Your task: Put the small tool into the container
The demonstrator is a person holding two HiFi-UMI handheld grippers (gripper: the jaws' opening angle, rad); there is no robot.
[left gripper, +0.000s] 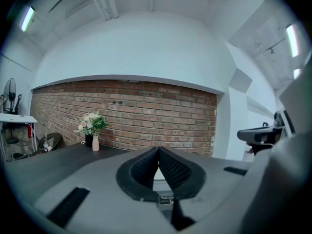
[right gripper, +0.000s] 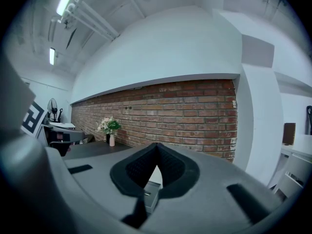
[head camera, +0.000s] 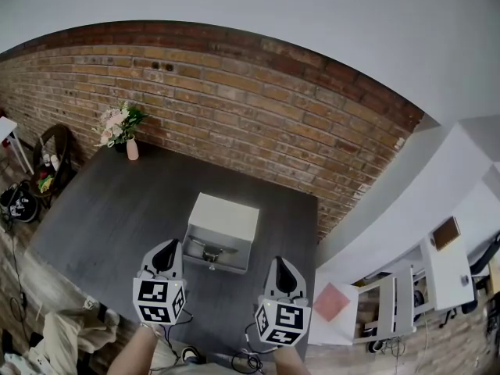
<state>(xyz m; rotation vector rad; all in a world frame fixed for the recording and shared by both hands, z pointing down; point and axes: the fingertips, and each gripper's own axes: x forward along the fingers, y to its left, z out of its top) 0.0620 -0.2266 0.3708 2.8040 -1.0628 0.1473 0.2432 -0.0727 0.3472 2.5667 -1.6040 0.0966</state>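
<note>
Two grippers sit nearest you: your left gripper (head camera: 166, 250) and right gripper (head camera: 281, 266), each with black ribbed jaws pressed together on nothing. Just beyond their tips a white, square-cornered container (head camera: 224, 216) stands on the dark matte table (head camera: 101, 217). A little metal piece, probably the small tool (head camera: 209, 250), lies crosswise at its near side, closer to your left gripper. Whether it is inside is unclear. Farthest off are a vase of flowers (head camera: 131, 148) and a rough brick wall (head camera: 234, 108).
</note>
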